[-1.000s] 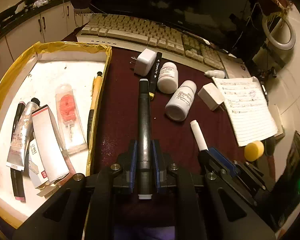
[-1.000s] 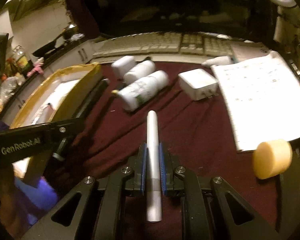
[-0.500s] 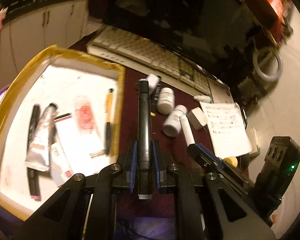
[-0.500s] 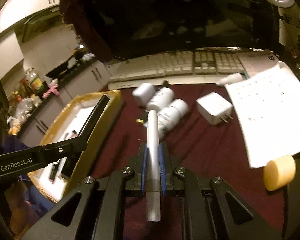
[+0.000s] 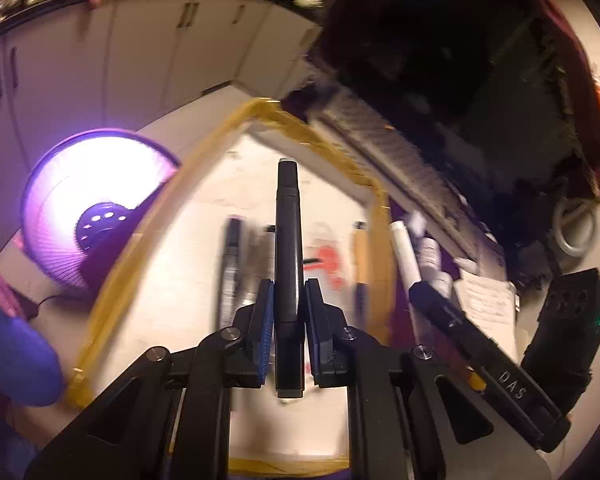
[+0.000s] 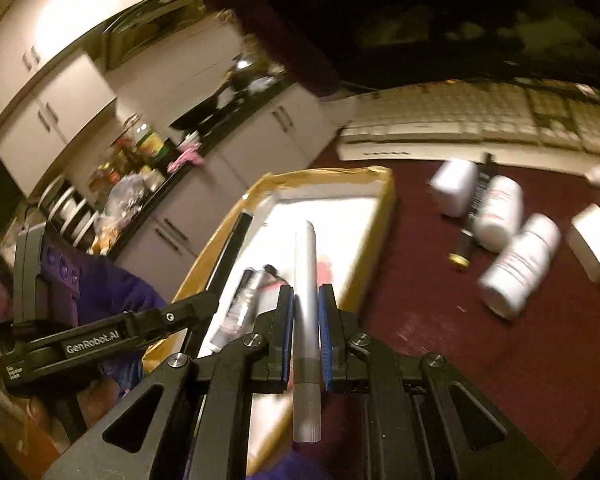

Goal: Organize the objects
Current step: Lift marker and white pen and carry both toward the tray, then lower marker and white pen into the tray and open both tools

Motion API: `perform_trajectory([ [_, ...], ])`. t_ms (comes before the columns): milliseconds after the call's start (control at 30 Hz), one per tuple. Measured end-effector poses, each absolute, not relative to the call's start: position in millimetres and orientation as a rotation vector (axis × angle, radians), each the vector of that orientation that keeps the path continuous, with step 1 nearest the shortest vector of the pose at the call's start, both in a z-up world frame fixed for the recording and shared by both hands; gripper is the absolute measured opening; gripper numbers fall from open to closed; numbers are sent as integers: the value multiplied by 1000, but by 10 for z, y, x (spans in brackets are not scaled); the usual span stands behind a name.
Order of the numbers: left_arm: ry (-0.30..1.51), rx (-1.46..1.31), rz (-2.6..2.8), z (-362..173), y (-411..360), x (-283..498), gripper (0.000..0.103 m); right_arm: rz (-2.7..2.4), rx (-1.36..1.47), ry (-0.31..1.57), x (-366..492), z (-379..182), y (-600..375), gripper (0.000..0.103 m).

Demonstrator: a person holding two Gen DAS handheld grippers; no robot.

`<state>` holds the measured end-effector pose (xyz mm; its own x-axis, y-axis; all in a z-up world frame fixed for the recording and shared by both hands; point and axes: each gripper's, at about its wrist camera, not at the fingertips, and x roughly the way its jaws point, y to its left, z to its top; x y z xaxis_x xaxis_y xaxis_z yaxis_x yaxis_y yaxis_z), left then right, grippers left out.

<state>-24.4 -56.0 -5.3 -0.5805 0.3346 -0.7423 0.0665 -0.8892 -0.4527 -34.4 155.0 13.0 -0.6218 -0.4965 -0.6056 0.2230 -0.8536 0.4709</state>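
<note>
My left gripper (image 5: 287, 316): jaws closed on a black pen (image 5: 288, 256), blue pads pressing its sides; the pen runs straight ahead along my fingers, its far tip above the tray.
My right gripper (image 6: 305, 332): jaws closed on a silver pen (image 6: 307, 304), held the same way, its tip reaching over the tray's near edge.
Tray (image 6: 384, 216): a shallow white box with yellow-taped rim, lying on the dark red cloth (image 6: 480, 360); both pens are poised above it, neither touching its floor as far as I can tell.
Tray contents: a dark pen (image 5: 231, 264), a silvery tube (image 6: 240, 300) and a red-printed packet (image 5: 328, 260) lie on the white floor, blurred.
On the cloth, right of the tray: two white bottles (image 6: 516, 268) on their sides, a small dark stick with a gold end (image 6: 466, 244) just beside them, a white plug (image 6: 456, 192) and another white block (image 6: 594, 246).
Keyboard (image 6: 480, 128): beige, beyond the bottles, along the far edge of the cloth.
Floor fan (image 5: 96, 208): glowing purple, left of the tray, seen from my left camera.
Far background: white cabinets (image 6: 60, 92) and a cluttered dark counter (image 6: 148, 160).
</note>
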Motion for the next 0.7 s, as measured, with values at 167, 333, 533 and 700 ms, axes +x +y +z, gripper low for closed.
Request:
perform_trajectory([
  [167,-629,-1390,2631,-131,-647,-265,12,-2441,1158,-455,-596,3,1324,11],
  [333,-600,-1432,2646,-194,-646,-310,12,-2431,1211,-463,-697,-90,1285,11],
  [533,-542,-1498,2651,-280,-671,-312,12,-2451,1240,-416,-725,-139,1241,11],
  [700,-513,-1495,2689,-275,-684,-286,16,-2452,1252,-403,-739,-163,1214,11],
])
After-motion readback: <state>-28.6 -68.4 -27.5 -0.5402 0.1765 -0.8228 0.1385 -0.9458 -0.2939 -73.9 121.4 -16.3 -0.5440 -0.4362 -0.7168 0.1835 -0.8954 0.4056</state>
